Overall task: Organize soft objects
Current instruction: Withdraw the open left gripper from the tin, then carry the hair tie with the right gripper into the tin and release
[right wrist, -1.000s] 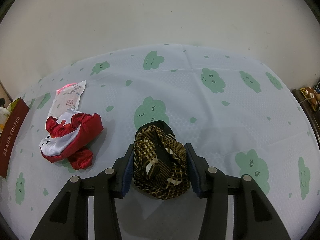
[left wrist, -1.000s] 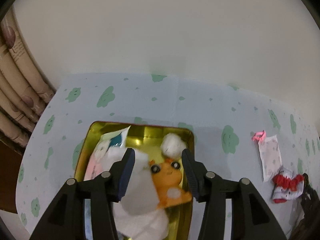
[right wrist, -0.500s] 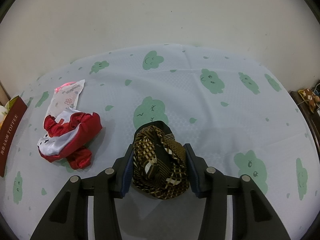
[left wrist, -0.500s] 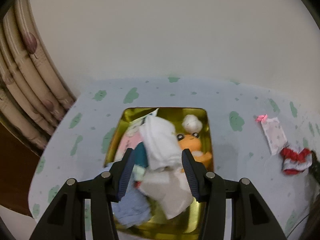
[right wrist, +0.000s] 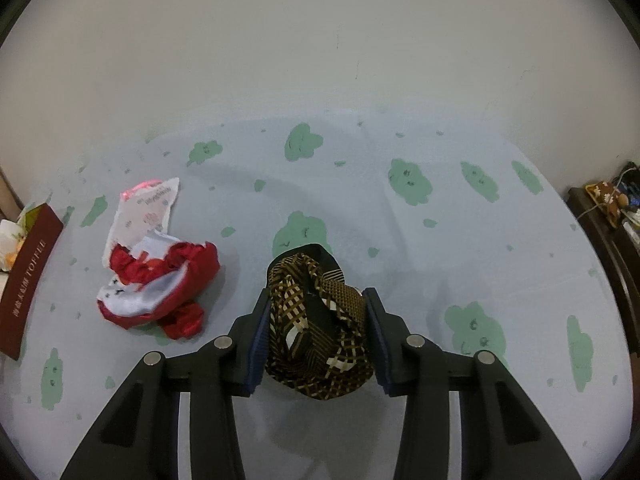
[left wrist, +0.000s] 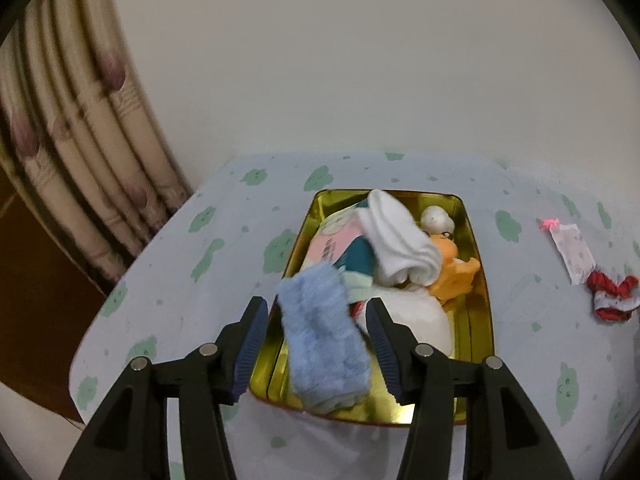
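Observation:
In the left wrist view a gold tin (left wrist: pixel 476 280) lies open on the table, packed with a white sock (left wrist: pixel 396 240), a blue fuzzy cloth (left wrist: pixel 324 340), an orange plush (left wrist: pixel 452 268) and a white ball (left wrist: pixel 436 220). My left gripper (left wrist: pixel 316 316) hovers open above the tin's near end, empty. In the right wrist view my right gripper (right wrist: pixel 316 312) stands around a brown patterned scarf (right wrist: pixel 320 328) on the table, jaws touching its sides. A red and white cloth (right wrist: pixel 156 292) lies to its left and shows in the left wrist view (left wrist: pixel 612 296).
A printed paper packet (right wrist: pixel 144 212) with a pink clip lies behind the red cloth. The tin's maroon lid (right wrist: pixel 28 280) stands at the far left. A curtain (left wrist: pixel 72 160) hangs left of the table; a dark shelf (right wrist: pixel 612 232) is at right.
My left gripper has pulled back and up from the tin, leaving the white sock inside. More of the tin and the blue cloth now show. The right gripper has barely moved.

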A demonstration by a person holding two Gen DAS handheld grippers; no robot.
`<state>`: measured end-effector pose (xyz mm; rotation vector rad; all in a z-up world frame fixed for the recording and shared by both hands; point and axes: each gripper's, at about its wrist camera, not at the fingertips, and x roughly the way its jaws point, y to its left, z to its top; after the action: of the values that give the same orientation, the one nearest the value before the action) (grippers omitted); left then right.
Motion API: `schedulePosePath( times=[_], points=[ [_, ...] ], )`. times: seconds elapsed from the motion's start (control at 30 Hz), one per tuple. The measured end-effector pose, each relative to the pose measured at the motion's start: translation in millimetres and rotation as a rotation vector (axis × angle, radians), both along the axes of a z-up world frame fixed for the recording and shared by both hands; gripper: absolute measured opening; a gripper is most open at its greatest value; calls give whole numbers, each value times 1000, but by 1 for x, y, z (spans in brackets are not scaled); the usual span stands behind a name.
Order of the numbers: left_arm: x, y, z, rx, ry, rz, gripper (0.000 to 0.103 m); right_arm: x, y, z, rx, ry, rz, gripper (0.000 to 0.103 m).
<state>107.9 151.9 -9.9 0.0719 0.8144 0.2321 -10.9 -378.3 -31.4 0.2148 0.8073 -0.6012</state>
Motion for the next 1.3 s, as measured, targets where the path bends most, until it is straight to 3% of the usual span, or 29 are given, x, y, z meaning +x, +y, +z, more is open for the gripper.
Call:
schedulePosePath(
  times=[0.23, 0.47, 0.97, 1.3],
  points=[
    [-16, 24, -9, 0, -22, 41, 55, 6, 26, 34, -33, -45, 28, 40],
    [-21, 34, -10, -8, -34, 45, 55, 51, 94, 56, -46, -57, 192, 40],
    [-26, 48, -14, -14, -39, 65, 55, 142, 262, 45, 2, -20, 562, 40],
    [-28, 61, -9, -66, -66, 112, 55, 173, 334, 32, 6, 22, 697, 40]
  ],
)
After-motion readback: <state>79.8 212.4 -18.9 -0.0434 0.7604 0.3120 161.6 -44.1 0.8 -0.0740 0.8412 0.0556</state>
